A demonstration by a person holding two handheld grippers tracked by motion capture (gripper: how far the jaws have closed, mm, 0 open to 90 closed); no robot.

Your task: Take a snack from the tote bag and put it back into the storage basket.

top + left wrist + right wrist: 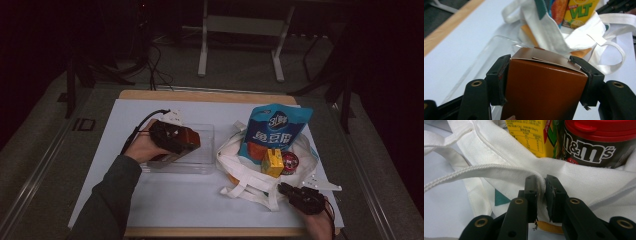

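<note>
Here, VLT carton [534, 137], m&m's tub [596, 142], tote bag [506, 155]

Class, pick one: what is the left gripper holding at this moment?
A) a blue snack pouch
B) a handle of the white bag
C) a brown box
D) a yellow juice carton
C: the left gripper has its jaws clamped on either side of the brown box, above the clear tray.
</note>
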